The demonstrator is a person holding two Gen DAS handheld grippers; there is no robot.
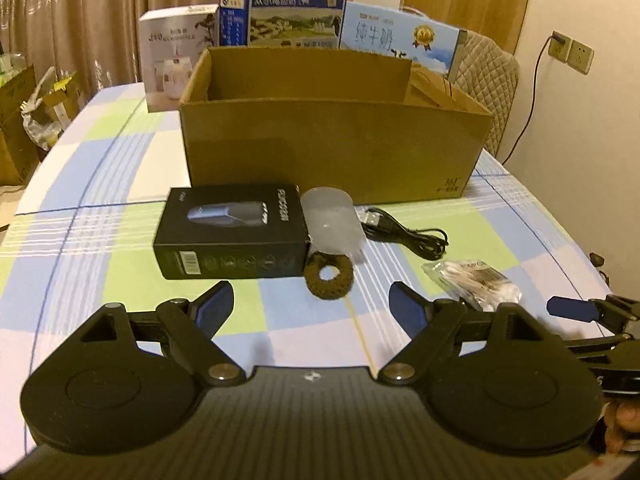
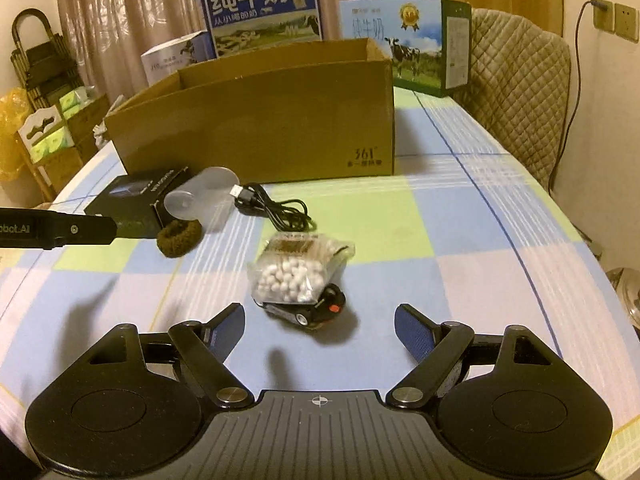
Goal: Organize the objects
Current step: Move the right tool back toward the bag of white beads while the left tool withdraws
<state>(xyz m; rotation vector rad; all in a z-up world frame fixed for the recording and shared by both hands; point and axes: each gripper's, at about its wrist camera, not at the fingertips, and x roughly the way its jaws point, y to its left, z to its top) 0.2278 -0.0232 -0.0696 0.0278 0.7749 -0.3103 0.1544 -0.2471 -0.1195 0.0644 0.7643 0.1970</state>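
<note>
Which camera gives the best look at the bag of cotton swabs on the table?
The right wrist view. There the bag of cotton swabs lies near the middle, ahead of the open right gripper, white tips clearly visible, resting against a small black object. In the left wrist view the bag sits off right, blurred and partly behind that gripper's finger.

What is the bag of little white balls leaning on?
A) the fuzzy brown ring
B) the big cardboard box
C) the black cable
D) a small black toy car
D: the bag of white balls rests on top of the small black toy car.
</note>
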